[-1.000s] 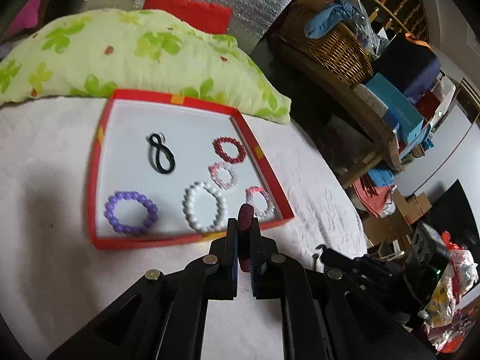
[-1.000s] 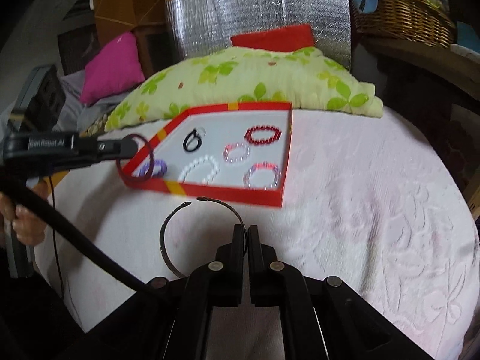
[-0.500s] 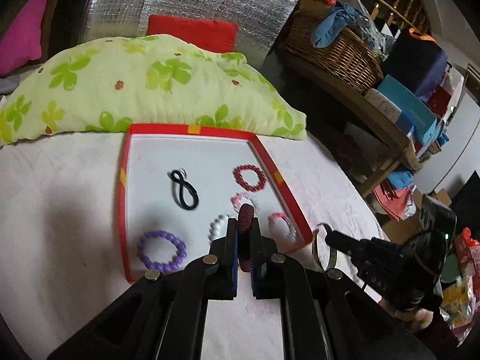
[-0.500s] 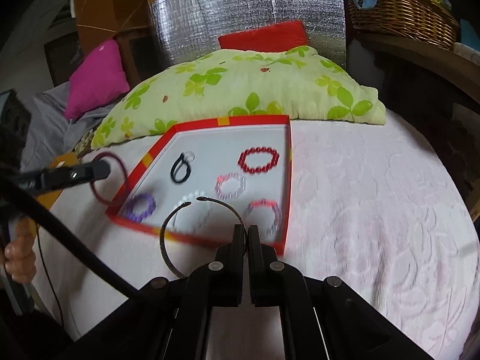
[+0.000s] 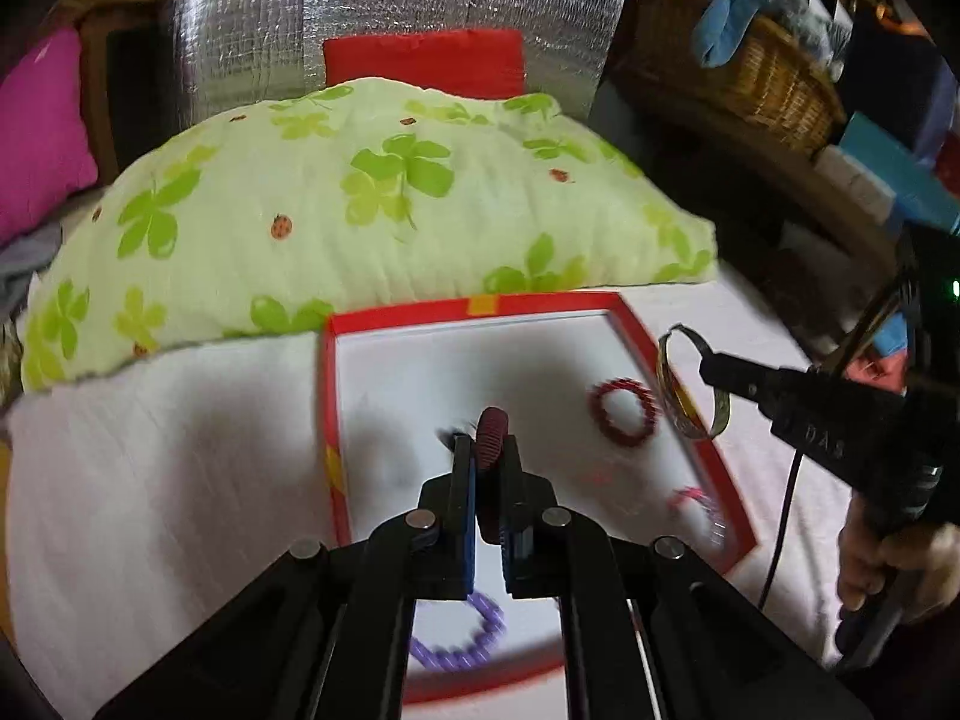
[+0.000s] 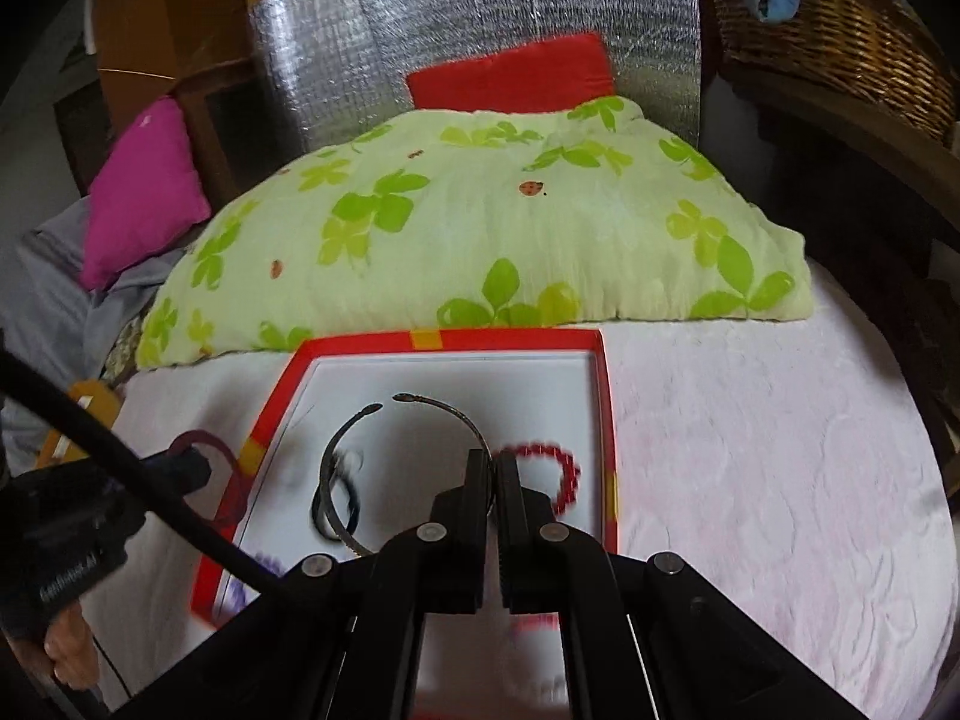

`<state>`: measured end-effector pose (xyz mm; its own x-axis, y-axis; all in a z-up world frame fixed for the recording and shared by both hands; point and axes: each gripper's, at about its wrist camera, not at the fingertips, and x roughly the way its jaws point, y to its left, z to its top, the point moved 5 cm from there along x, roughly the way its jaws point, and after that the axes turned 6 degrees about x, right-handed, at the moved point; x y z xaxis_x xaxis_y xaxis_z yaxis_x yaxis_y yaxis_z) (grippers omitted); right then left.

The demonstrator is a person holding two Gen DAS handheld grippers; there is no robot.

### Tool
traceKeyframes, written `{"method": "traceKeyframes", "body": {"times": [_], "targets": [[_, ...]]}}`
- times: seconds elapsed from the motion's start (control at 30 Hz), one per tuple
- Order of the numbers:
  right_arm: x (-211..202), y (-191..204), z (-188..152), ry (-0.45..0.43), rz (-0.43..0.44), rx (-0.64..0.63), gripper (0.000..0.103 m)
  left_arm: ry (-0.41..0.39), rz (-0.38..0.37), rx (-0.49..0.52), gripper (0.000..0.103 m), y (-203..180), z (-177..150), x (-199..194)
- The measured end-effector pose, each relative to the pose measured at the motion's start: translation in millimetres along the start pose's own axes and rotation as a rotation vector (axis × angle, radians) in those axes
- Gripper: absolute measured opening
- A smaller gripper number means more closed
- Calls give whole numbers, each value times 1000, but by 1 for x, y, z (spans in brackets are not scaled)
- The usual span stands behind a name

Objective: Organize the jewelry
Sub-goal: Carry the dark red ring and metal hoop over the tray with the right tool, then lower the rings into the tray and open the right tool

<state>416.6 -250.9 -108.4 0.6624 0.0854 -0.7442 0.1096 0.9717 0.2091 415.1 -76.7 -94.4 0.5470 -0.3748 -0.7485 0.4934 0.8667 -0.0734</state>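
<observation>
Reading "DAS" in pale letters on the black body at the right of the left wrist view, little other writing is legible; the left gripper (image 5: 487, 456) has its jaws clamped on a ribbed, dark red band (image 5: 492, 432) at frame centre, above the red-rimmed tray (image 5: 480, 305); the right gripper (image 6: 493, 480) has its jaws pressed together on a thin, open metal bangle (image 6: 420, 402), hanging over the tray's white floor; a beaded red bracelet (image 5: 621, 414) lies inside, blurred; a crinkled clover-print pillow (image 5: 372, 210) fills the upper middle.
</observation>
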Motion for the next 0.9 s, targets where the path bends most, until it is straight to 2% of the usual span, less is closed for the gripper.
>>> {"method": "traceKeyframes", "body": {"times": [0.07, 0.2, 0.47, 0.7, 0.83, 0.9], "targets": [[21, 0, 10, 27, -6, 9, 3, 20, 40, 38, 7, 2, 9, 15], [56, 1, 22, 68, -19, 25, 3, 63, 74, 78, 7, 5, 21, 46], [110, 2, 31, 153, -41, 35, 3, 134, 88, 88, 7, 15, 24, 91], [140, 4, 29, 207, -66, 40, 3, 178, 103, 74, 7, 27, 24, 114], [143, 4, 29, 207, -74, 46, 4, 206, 108, 70, 7, 29, 19, 123], [143, 4, 29, 209, -62, 58, 7, 219, 113, 65, 12, 30, 17, 126]]}}
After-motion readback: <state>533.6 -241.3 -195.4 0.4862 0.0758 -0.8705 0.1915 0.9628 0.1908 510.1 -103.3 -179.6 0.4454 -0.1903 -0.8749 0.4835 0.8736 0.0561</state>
